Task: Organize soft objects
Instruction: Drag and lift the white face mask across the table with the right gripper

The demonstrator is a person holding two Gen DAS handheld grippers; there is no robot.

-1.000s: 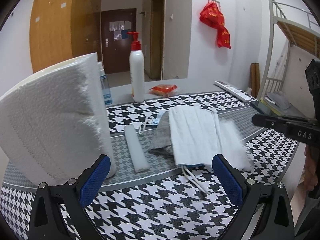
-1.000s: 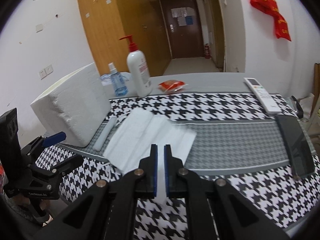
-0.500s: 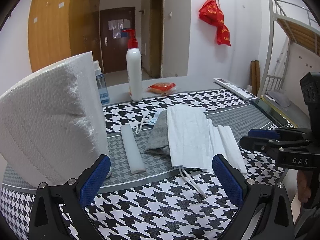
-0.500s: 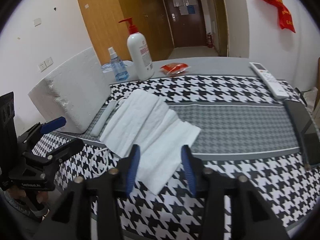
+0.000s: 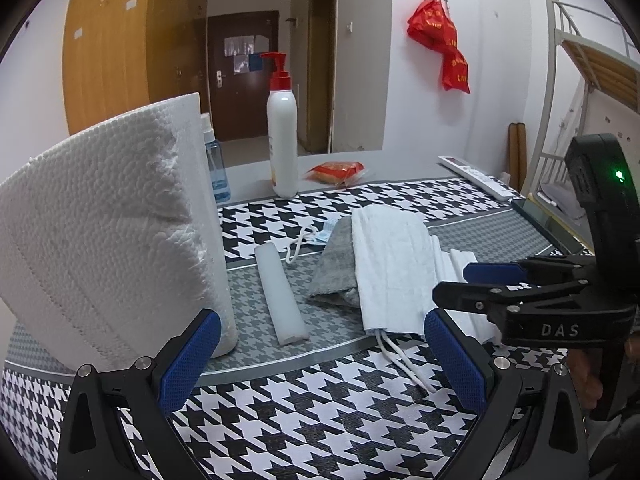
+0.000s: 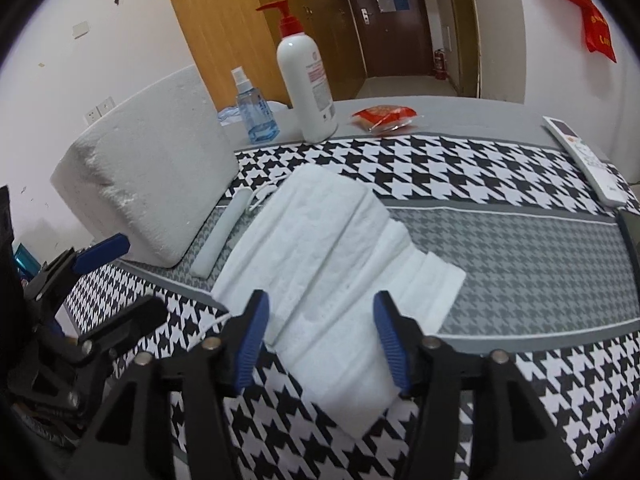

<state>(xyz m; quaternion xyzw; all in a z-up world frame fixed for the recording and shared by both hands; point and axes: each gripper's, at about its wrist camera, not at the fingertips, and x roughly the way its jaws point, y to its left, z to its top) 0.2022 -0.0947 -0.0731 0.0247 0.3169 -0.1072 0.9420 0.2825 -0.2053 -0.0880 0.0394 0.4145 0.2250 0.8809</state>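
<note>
A pile of white folded cloths [image 6: 332, 248] lies on the houndstooth tablecloth, over a grey cloth [image 5: 334, 264] and a face mask with white cords [image 5: 400, 356]. A white foam block [image 5: 108, 232] leans at the left, and a small white foam bar [image 5: 280, 296] lies beside it. My right gripper [image 6: 320, 340] is open and empty, its jaws straddling the near end of the white cloths; it also shows in the left wrist view [image 5: 480, 280]. My left gripper [image 5: 320, 360] is open and empty, just in front of the pile.
A white pump bottle [image 6: 306, 76], a blue spray bottle [image 6: 252, 110] and a red snack packet [image 6: 384, 116] stand at the back. A white remote [image 6: 584, 160] and a dark phone [image 5: 548, 224] lie at the right edge. A bunk bed frame [image 5: 576, 80] stands beyond the table.
My right gripper has opened from shut, letting go of the white cloth, which now lies flat on the table. The left gripper has stayed open and hardly moved.
</note>
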